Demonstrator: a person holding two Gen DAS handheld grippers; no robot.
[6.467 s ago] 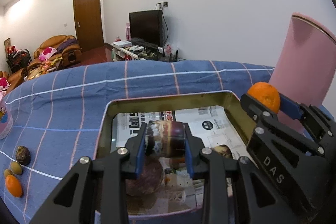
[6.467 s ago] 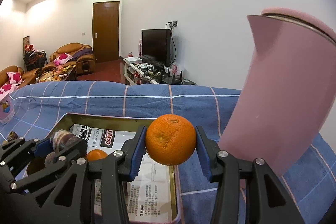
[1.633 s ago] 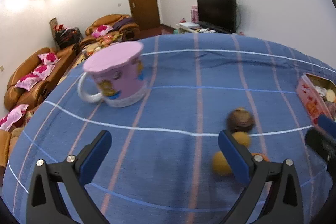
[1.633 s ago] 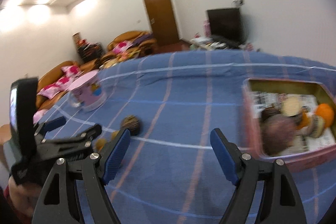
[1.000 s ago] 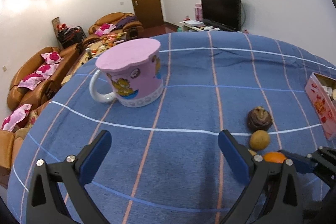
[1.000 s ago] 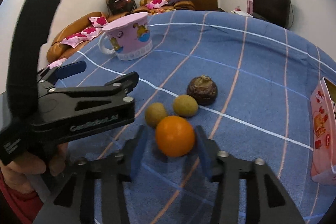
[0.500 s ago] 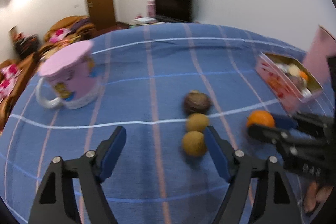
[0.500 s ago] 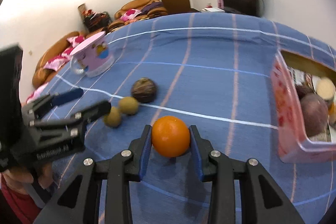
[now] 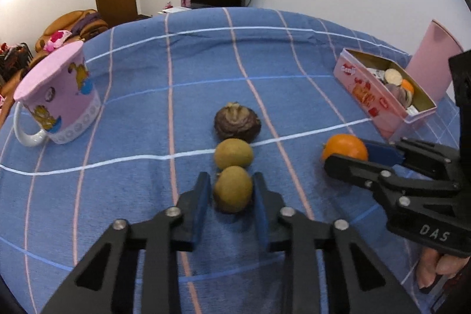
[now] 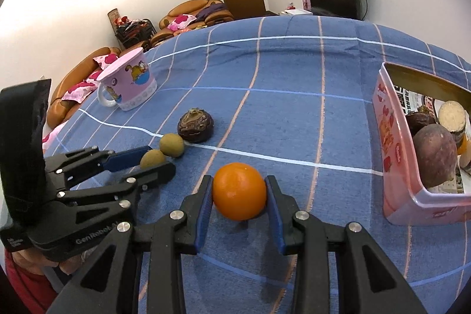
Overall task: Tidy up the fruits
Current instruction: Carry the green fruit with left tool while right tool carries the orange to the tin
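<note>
Jaws of the right gripper [image 10: 239, 197] are clamped on the orange [image 10: 239, 191], both blue pads pressed to its sides, and its shadow on the blue checked cloth [image 10: 282, 114] suggests it is held just clear of the surface. Those of the left gripper [image 9: 232, 196] straddle the nearest small brown fruit [image 9: 232, 189]; from the left wrist view thin slivers of gap seem to remain on either side, so I judge them closing rather than gripping, though the fisheye makes that hard to settle. That fruit lies dead ahead between the fingers, first in a line running straight away from the left gripper: a second small brown fruit [image 9: 234, 153] touching or nearly touching it, then the dark ridged fruit [image 9: 237, 121]. The pink tin [image 10: 396, 155], already holding several pieces, lies to the right, nearer the right gripper, so the orange has the shorter carry. A pink mug [image 9: 60, 99] stands well apart on the left.
</note>
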